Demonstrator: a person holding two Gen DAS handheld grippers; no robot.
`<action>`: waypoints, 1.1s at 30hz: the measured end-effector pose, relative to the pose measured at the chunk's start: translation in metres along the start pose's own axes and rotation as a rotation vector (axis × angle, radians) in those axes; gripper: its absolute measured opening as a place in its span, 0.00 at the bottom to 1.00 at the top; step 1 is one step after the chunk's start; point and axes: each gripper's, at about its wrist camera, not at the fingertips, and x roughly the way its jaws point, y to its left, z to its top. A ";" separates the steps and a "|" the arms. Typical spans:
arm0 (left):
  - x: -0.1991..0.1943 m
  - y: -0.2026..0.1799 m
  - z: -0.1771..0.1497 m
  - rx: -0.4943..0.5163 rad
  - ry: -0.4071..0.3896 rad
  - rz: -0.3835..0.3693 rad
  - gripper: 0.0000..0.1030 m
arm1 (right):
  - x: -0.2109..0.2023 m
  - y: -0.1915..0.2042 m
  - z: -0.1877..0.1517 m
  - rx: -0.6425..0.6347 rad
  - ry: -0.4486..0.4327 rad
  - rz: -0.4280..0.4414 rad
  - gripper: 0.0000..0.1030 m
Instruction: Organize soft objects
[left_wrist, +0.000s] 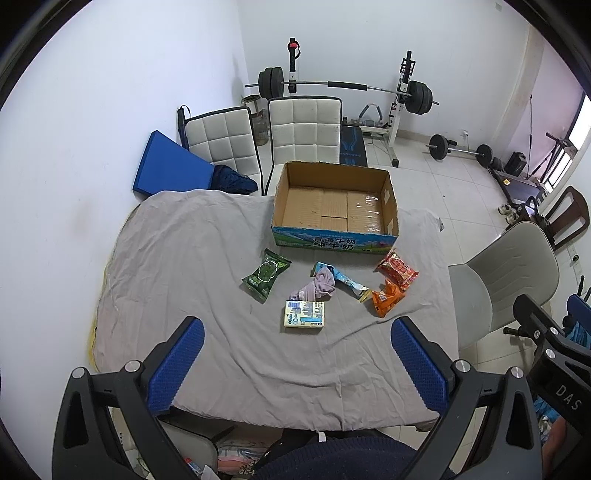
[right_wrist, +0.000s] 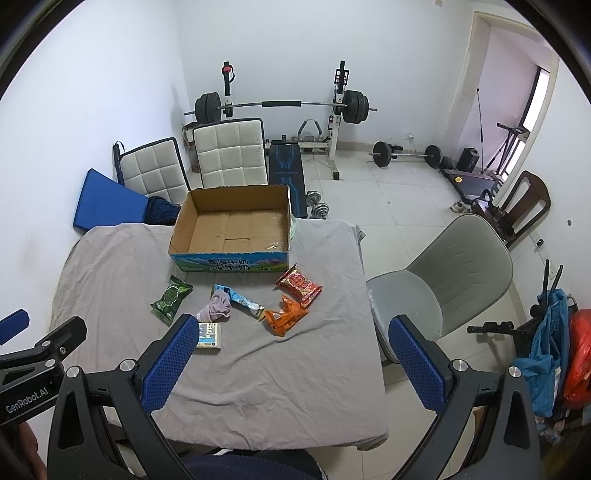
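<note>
The cardboard box (left_wrist: 334, 201) serves as the landmark: it sits open and empty at the far side of the surface (left_wrist: 184, 258), which is draped in a wrinkled grey cloth. All the soft things lie on the cloth in front of the box's printed blue wall, none inside it.

Nearest the box's front left corner is the green packet (left_wrist: 266, 275), lying flat and apart from the others. In front of the box's middle lies the light blue packet (left_wrist: 341, 280), angled, with the crumpled pink cloth (left_wrist: 316, 288) resting over its left end. Further in front of the box, beyond the pink cloth, is the cream tissue pack (left_wrist: 304, 314), label side up. By the box's front right corner sits the red packet (left_wrist: 397, 269), and the orange packet (left_wrist: 386, 299) touches it on the side away from the box.

The left tool (left_wrist: 297, 363) hangs above the near edge of the surface, its blue padded fingers spread wide with nothing between them. The right tool (right_wrist: 291, 363) is likewise spread wide and holds nothing; its left finger covers part of the tissue pack in the right wrist view.

Behind the box stand two white padded chairs (left_wrist: 304, 127), and to its right, off the surface, a grey chair (left_wrist: 509, 280).
</note>
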 end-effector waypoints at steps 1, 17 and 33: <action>0.000 0.000 0.000 0.001 0.000 0.000 1.00 | 0.001 0.000 0.000 0.001 0.001 0.001 1.00; 0.129 0.027 0.038 -0.103 0.112 0.035 1.00 | 0.157 -0.009 0.018 -0.039 0.228 0.074 1.00; 0.397 0.057 -0.037 -0.635 0.752 -0.150 0.94 | 0.487 -0.001 -0.044 -0.001 0.804 0.101 0.96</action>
